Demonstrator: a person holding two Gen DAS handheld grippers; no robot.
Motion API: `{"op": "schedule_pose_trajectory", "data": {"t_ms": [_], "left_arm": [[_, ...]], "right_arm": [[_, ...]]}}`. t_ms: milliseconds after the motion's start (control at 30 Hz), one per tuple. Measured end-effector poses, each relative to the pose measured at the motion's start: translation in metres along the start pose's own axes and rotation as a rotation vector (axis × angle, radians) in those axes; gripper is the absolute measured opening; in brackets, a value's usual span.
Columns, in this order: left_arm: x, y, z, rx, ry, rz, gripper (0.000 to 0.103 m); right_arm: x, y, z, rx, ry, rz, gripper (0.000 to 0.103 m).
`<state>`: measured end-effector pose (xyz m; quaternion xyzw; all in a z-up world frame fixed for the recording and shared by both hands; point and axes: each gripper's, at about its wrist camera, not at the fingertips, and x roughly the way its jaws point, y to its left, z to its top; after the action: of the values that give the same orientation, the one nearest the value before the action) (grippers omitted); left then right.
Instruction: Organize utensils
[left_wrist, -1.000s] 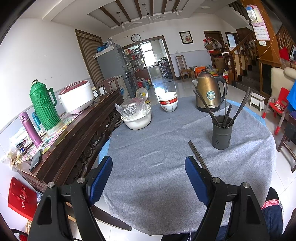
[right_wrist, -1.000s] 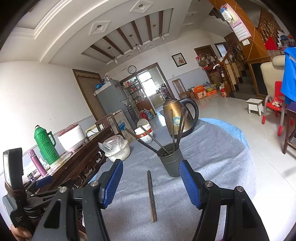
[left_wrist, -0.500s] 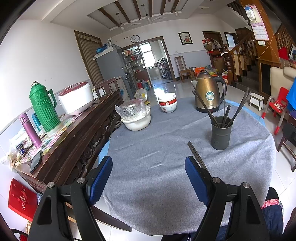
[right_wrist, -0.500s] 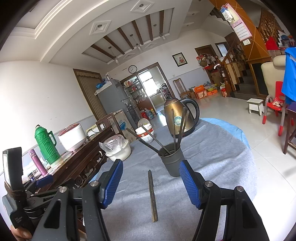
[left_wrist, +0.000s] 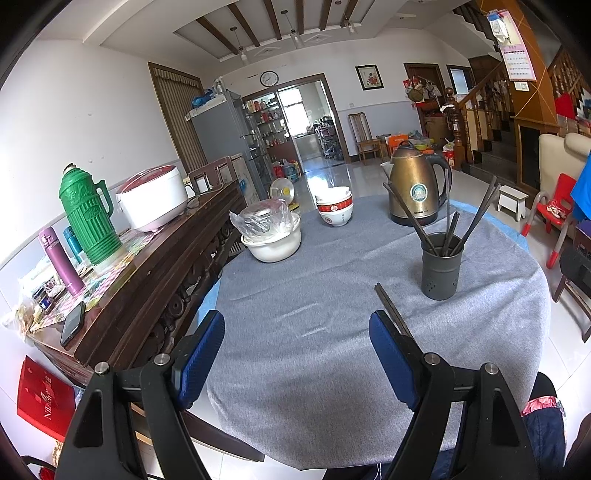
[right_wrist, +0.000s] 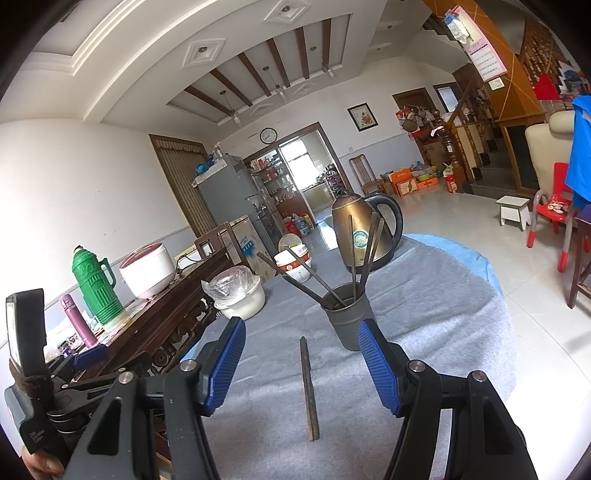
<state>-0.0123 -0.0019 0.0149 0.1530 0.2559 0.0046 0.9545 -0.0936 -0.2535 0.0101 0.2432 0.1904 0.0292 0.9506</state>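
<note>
Round table under a grey woven cloth (left_wrist: 332, 325). On it stands a dark grey perforated utensil cup (left_wrist: 441, 266), already holding several dark chopsticks (left_wrist: 448, 229) leaning outward. One dark pair of chopsticks (right_wrist: 308, 387) lies flat on the cloth, close in front of the cup but apart from it, lengthwise toward the camera.

Right gripper with blue ribbed pads (right_wrist: 301, 363): jaws released, nothing between the pads; the loose pair lies on the cloth below the gap between them. Left gripper with matching blue pads (left_wrist: 297, 358): likewise released and empty, over bare cloth; its right finger hides the near end of the loose pair.

Judged step: the final pickup, approach stage, not yet begun in contact. The task appears well advanced, with one pair outstanding.

Next move, in my assessment: lower the right gripper over the loose pair, close across its width near the middle, lift, tip it upright and drop it into the cup. The sticks are thin and lie flat on soft cloth, so the pads must reach right down to the surface; a shallow closure would likely miss or roll them
</note>
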Motion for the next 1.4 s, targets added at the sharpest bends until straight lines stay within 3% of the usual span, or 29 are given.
{"op": "schedule_pose_trajectory", "data": {"t_ms": [1400], "left_arm": [[0.0092, 0.0058, -0.0096, -0.002, 0.028, -0.002, 0.081]], "right_arm": [[0.0030, -0.0045, -0.0068, 0.010, 0.019, -0.003, 0.068]]}}
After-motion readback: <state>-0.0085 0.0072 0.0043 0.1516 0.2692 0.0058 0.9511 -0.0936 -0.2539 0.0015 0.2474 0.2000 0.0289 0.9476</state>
